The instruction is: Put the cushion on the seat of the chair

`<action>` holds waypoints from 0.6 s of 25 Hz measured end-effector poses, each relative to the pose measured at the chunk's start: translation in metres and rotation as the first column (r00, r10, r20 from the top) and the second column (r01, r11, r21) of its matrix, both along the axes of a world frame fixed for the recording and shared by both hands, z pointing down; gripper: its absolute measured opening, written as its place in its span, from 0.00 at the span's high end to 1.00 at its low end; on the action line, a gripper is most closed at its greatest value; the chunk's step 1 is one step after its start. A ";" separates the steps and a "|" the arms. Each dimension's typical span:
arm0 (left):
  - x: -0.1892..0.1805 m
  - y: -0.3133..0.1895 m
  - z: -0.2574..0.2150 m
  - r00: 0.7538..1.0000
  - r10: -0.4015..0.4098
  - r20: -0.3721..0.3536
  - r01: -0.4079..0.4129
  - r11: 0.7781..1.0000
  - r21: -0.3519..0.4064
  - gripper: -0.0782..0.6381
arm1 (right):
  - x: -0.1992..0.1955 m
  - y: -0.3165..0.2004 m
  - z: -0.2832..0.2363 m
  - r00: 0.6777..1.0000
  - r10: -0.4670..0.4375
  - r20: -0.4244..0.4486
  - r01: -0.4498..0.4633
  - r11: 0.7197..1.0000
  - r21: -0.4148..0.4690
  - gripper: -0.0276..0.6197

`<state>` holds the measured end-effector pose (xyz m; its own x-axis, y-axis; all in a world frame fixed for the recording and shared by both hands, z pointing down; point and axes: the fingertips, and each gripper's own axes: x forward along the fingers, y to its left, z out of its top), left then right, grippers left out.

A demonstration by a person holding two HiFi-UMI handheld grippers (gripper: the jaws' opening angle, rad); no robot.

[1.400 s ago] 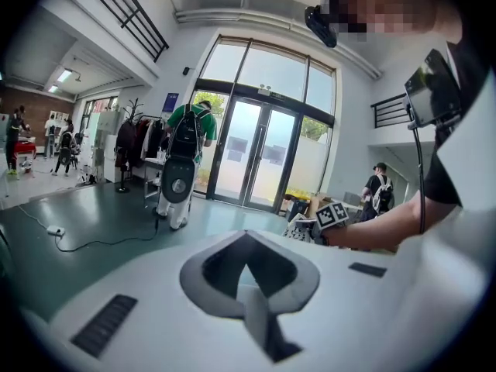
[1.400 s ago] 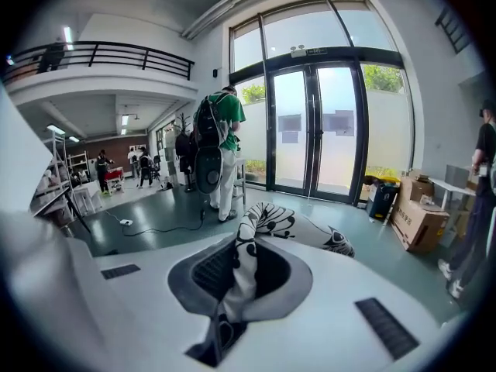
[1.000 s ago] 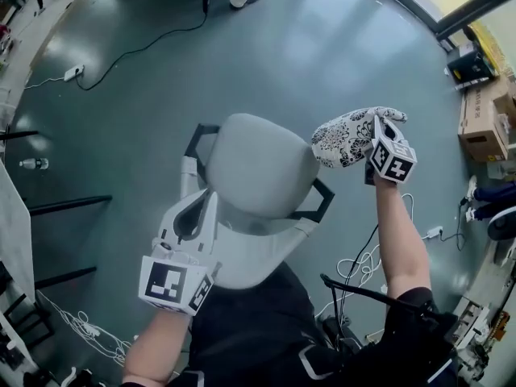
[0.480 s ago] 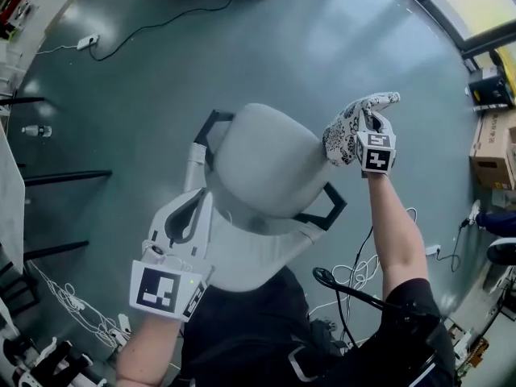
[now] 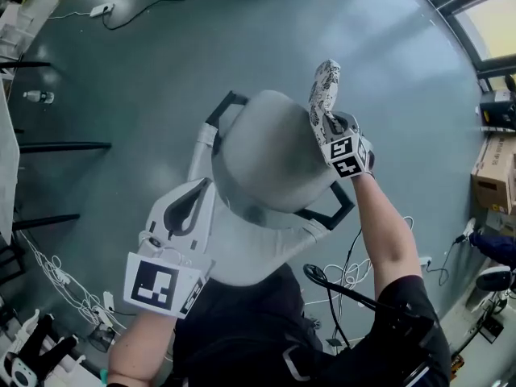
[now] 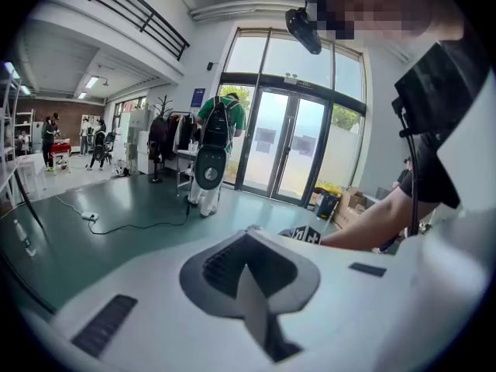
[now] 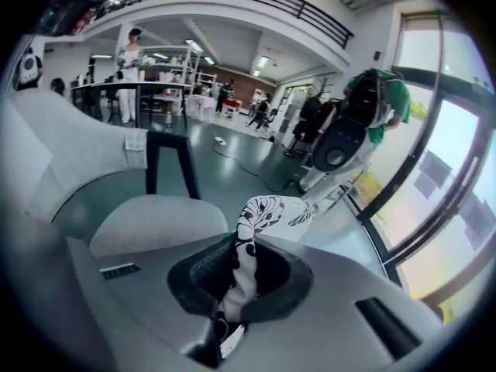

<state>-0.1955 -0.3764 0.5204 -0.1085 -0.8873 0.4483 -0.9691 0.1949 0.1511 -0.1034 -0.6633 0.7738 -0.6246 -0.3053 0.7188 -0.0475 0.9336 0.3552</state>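
Observation:
The grey office chair's seat (image 5: 266, 156) is below me, its backrest (image 5: 250, 252) nearest my body. My right gripper (image 5: 332, 131) is shut on one edge of the white cushion with a black flower print (image 5: 324, 91). The cushion stands on edge over the seat's right rim. The right gripper view shows the cushion (image 7: 271, 211) pinched in the right gripper (image 7: 232, 285), with the seat (image 7: 155, 219) and a black armrest (image 7: 167, 157) behind it. My left gripper (image 5: 184, 216) hovers by the backrest's left side. In its own view the left gripper (image 6: 252, 285) looks shut and holds nothing.
Cables (image 5: 161, 10) and a power strip (image 5: 101, 10) lie on the green floor at the top. Cardboard boxes (image 5: 493, 164) stand at the right, and black bars (image 5: 60, 146) and a bottle (image 5: 39, 97) at the left. A person with a backpack (image 6: 217, 126) stands by glass doors.
My right gripper has carried the cushion left and down, from beside the chair to over the seat's right rim, and rolled so the cushion stands on edge. The left gripper has shifted slightly.

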 end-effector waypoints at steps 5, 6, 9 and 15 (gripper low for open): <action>-0.002 0.011 0.005 1.000 -0.016 -0.017 0.016 1.000 -0.006 0.88 | -0.019 0.060 0.027 0.974 -0.206 -0.092 0.205 0.979 -0.019 0.92; -0.003 0.014 0.005 1.000 -0.019 -0.020 0.019 1.000 -0.007 0.88 | -0.021 0.071 0.032 0.965 -0.240 -0.107 0.239 0.971 -0.022 0.92; -0.006 0.021 0.006 0.999 -0.030 -0.024 0.030 1.000 -0.009 0.88 | -0.023 0.101 0.046 0.939 -0.314 -0.141 0.312 0.949 -0.039 0.92; -0.006 0.032 0.009 0.998 -0.034 -0.048 0.034 0.999 0.004 0.88 | -0.017 0.149 0.066 0.908 -0.381 -0.173 0.368 0.924 -0.106 0.92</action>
